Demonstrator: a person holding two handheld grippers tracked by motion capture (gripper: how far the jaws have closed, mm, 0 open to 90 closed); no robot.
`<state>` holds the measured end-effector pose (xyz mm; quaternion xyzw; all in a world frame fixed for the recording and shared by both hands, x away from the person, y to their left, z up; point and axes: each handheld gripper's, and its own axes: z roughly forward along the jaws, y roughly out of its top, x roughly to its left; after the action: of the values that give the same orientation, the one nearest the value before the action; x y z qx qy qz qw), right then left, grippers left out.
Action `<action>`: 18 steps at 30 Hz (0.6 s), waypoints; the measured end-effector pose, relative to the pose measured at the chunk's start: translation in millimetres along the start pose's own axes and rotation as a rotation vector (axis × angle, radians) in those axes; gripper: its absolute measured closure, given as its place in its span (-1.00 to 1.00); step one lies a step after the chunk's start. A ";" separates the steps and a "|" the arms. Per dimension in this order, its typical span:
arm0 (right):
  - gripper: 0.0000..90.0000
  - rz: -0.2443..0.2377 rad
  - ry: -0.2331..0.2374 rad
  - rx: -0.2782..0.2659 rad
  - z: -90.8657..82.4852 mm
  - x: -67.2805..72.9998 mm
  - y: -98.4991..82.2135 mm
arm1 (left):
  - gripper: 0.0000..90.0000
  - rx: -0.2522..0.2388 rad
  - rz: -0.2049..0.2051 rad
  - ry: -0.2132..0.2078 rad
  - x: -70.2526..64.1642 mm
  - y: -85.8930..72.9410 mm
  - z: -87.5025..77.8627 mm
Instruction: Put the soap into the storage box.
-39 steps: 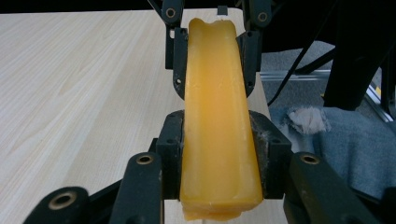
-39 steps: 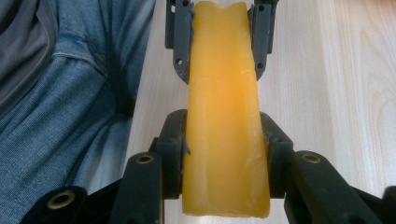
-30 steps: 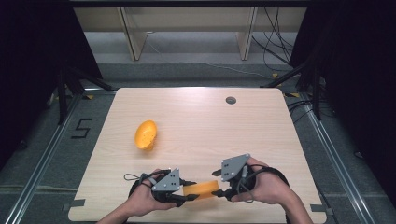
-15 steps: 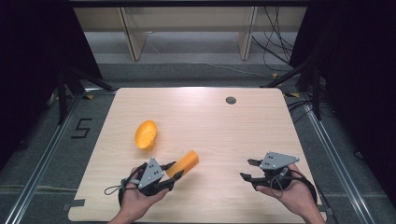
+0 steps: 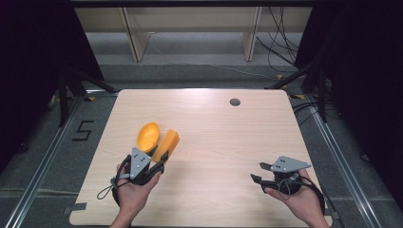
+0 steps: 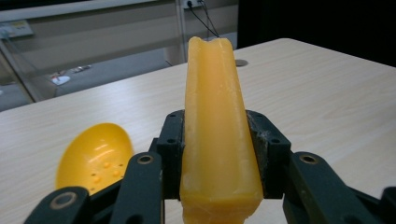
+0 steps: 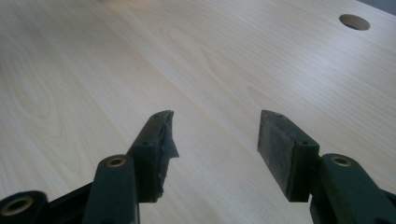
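Your left gripper [image 5: 153,164] clamped on orange block [image 5: 166,144], raised beside orange scoop [image 5: 148,136]. Block looks waxy, slick, dentable; grip flat sides near base, gently. Your right gripper [image 5: 256,173] apart, empty, jaws just closing slightly.

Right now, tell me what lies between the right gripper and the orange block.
Bare tabletop only, in the high view: nothing between the right gripper and the orange block.

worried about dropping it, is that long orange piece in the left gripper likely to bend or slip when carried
The orange piece probably stays stiff: it juts straight out past the left gripper without sagging. Its surface looks smooth and waxy, so it may slip, although the fingers clamp both its sides. Held near one end, it might pivot downward if the hand jerks.
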<state>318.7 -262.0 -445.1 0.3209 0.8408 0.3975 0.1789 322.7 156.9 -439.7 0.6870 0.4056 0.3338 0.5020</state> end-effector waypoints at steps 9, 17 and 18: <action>0.02 0.077 -0.083 -0.007 -0.9 -0.2 -5.6 | 0.35 -0.068 -0.089 0.085 10.4 0.4 -7.4; 0.01 0.107 -0.091 -0.012 -1.7 -0.4 -7.4 | 0.35 -0.081 -0.082 0.134 15.3 -1.2 -9.3; 0.01 0.107 -0.091 -0.012 -1.7 -0.4 -7.4 | 0.35 -0.084 -0.079 0.139 16.1 -0.3 -9.1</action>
<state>315.1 -266.8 -449.9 0.3821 0.8111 0.3965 0.1975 321.9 175.1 -436.7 0.6243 0.4517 0.3773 0.5137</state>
